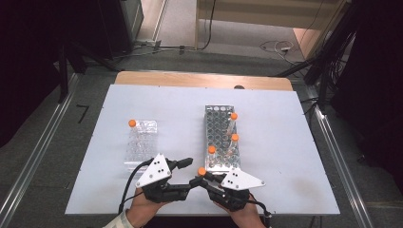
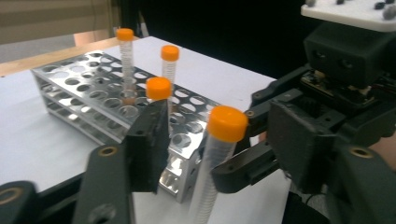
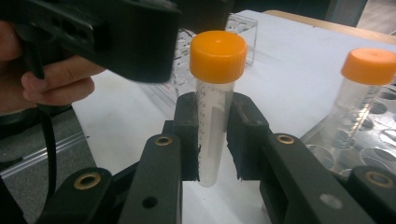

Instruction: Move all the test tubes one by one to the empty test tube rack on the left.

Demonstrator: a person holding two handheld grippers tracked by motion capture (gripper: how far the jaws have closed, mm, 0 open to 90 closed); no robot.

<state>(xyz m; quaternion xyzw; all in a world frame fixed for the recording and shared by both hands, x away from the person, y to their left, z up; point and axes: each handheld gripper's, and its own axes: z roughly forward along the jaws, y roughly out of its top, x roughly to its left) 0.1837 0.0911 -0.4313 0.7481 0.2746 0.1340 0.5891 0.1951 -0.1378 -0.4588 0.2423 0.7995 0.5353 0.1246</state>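
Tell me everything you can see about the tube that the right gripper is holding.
The held tube is a clear plastic cylinder with printed graduation marks and an orange screw cap. It looks empty. It stands roughly upright, clamped on both sides of its body by the right gripper, its jaws shut on it below the cap. It is off the table, just in front of the metal rack, near the left gripper, whose jaws are open beside it.

I see both tongs are black plastic. The left gripper [image 1: 183, 164] and the right gripper [image 1: 202, 179] each carry a grey three-cornered plate with dark dots on top. Brass-coloured rivets sit in the jaws. A black cable [image 1: 127, 186] trails behind the left one.
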